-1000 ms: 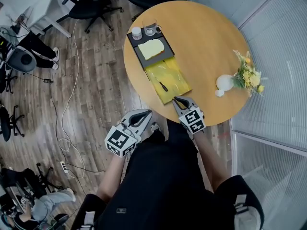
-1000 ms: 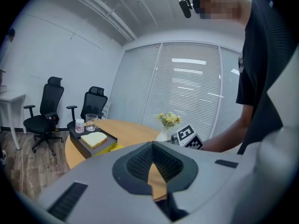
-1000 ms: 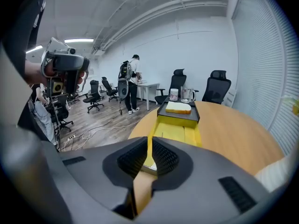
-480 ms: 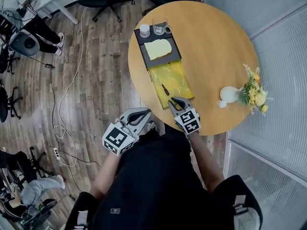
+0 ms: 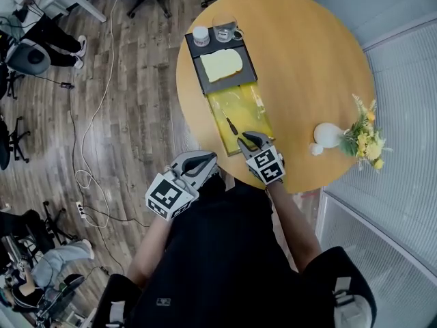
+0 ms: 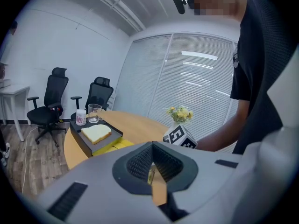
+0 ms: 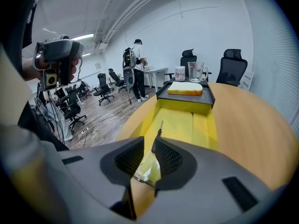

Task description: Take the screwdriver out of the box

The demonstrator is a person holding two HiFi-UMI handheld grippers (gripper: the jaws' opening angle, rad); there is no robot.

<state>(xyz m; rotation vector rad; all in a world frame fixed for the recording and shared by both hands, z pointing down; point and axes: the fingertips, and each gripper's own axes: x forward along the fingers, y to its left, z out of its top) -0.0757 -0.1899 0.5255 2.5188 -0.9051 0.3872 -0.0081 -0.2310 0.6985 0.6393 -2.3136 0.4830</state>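
Observation:
A black-handled screwdriver (image 5: 232, 126) lies in the open yellow box (image 5: 257, 112) on the round wooden table (image 5: 307, 67). My right gripper (image 5: 247, 140) hovers over the box's near end, just short of the screwdriver. In the right gripper view the screwdriver (image 7: 159, 130) lies straight ahead of the right gripper (image 7: 149, 143). Its jaws have just been opening and stand apart, pads touching nothing. My left gripper (image 5: 207, 158) hangs off the table's left edge over the floor. In its own view the left gripper (image 6: 152, 146) has its fingertips together and holds nothing.
A black tray (image 5: 194, 72) with a slice of bread (image 5: 220, 65), a glass (image 5: 225, 29) and a small white cup (image 5: 201, 36) sits on the box's far end. A white vase of yellow flowers (image 5: 328, 135) stands at the right. Office chairs and cables lie on the wooden floor at the left.
My right gripper has sunk toward the box's near end, closer to the screwdriver, and its jaws have parted. The left gripper has dropped a little beside the table.

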